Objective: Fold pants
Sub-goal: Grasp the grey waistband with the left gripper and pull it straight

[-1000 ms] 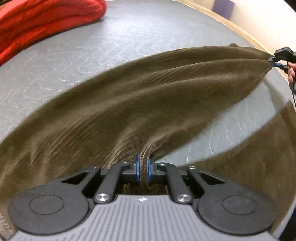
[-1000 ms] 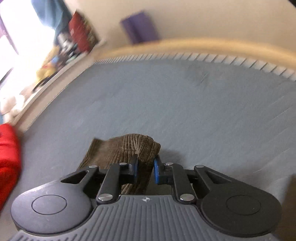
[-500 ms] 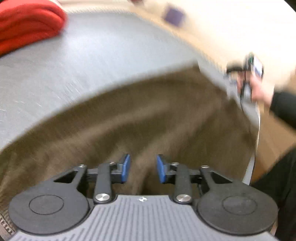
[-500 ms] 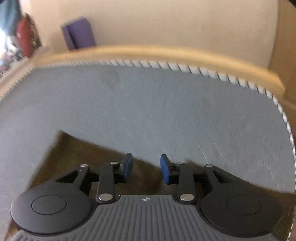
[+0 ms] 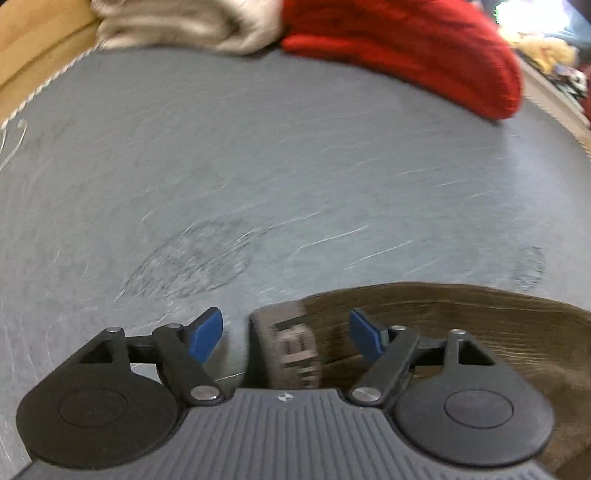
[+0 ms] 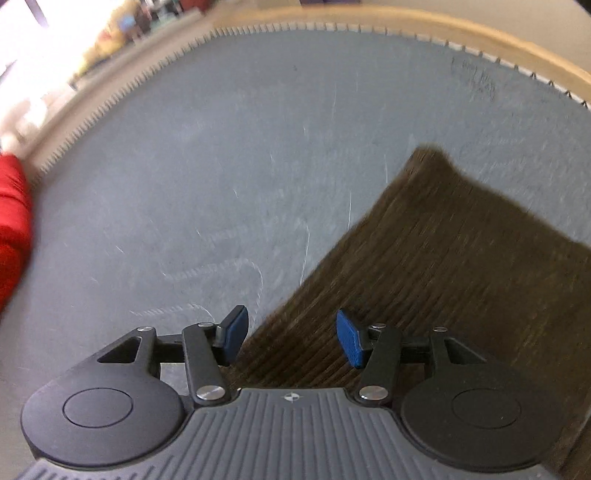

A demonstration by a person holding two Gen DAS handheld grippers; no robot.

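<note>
**Both hand-held grippers spread above the brown pants**

The left hand-held gripper point(image 5: 286, 334) points down at a grey, scuffed surface point(image 5: 258, 166), its blue pads wide apart and its jaws opening. Between them lies the edge of the brown corduroy pants point(image 5: 461, 325), with a pale woven label patch point(image 5: 291, 350) showing; neither pad presses on the cloth. The pants spread flat to the right of this gripper. At the far edge of the surface sit a folded red knitted garment point(image 5: 406, 48) and a beige fuzzy garment point(image 5: 184, 22), touching each other.

The right hand-held gripper point(image 6: 291, 338) is likewise spread and opening, with nothing pinched. The ribbed brown cloth point(image 6: 461, 258) lies flat beneath and to its right, one corner reaching out across the surface point(image 6: 221, 166), well apart from the pale wooden rim point(image 6: 406, 16).
</note>
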